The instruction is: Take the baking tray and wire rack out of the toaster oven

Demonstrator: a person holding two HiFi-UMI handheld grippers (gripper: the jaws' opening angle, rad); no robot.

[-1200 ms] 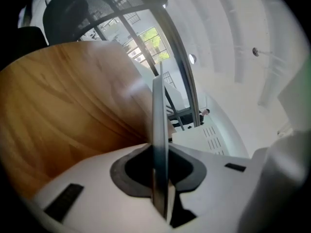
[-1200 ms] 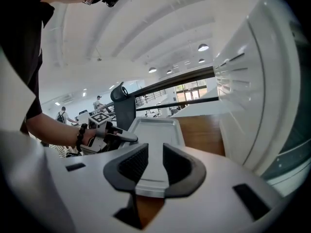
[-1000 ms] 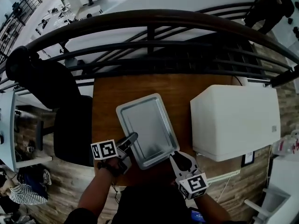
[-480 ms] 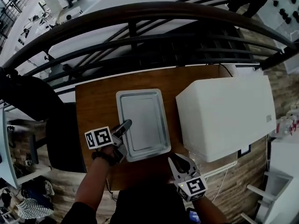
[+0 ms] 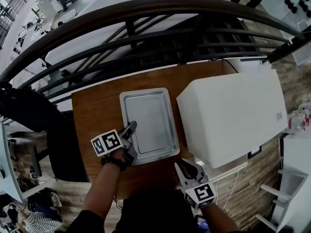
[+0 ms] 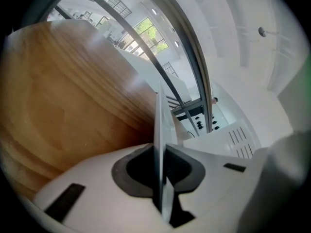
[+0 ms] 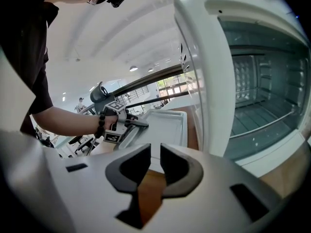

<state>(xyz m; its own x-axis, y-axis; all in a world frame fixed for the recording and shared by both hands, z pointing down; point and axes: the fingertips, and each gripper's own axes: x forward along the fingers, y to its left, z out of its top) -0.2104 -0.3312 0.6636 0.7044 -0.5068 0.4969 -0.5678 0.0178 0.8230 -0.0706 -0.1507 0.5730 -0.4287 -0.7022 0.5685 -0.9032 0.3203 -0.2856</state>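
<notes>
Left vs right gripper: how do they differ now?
Left gripper is shut on the baking tray's rim; right gripper holds nothing, fingers slightly apart, having just been closing. Left gripper sits at the tray's near-left corner; right gripper is off it, by the toaster oven's front. Both carry marker cubes.

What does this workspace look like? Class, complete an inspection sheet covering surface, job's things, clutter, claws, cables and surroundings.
Surface: wooden table.
Job's things: baking tray flat on the table, left of the white toaster oven; what looks like the wire rack inside the oven.
Clutter: nothing seen.
Claws: left claw shut on the tray's rim; right claw has just been closing, nothing between its jaws.
Cables: pale cord by the oven's front.
Surroundings: black railing beyond the table, dark chair at left.
</notes>
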